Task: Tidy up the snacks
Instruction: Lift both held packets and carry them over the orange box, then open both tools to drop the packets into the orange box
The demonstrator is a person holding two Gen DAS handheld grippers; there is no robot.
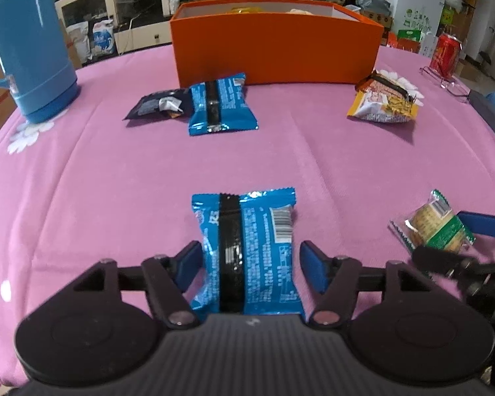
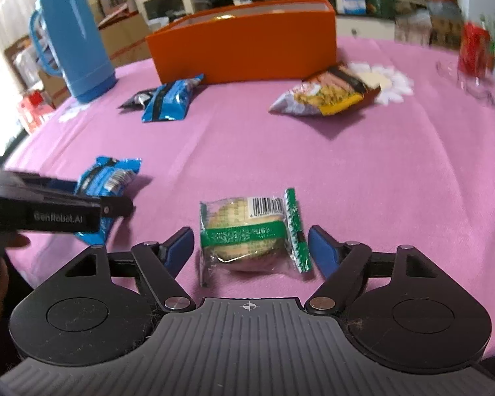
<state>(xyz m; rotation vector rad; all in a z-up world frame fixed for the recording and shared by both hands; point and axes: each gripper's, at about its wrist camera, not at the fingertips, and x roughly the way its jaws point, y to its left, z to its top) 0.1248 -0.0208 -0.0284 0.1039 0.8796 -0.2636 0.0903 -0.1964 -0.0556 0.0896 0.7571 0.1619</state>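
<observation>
Snacks are lying loose on the pink worktop (image 1: 82,171), left claw (image 1: 250,264) bracketing a blue packet (image 1: 247,250) unclenched, right claw (image 2: 250,247) straddling a green-wrapped cake (image 2: 247,234) released, both lining up for the orange box (image 1: 277,49).

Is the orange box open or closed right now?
Open. The orange box has no lid on top; its pale inner wall and some packets inside show above the rim.

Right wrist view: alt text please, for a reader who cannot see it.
The right gripper straddles a green-banded clear snack packet lying on a pink tablecloth, jaws open with gaps on both sides. At left, the left gripper reaches a blue snack packet; an orange box stands behind.
</observation>
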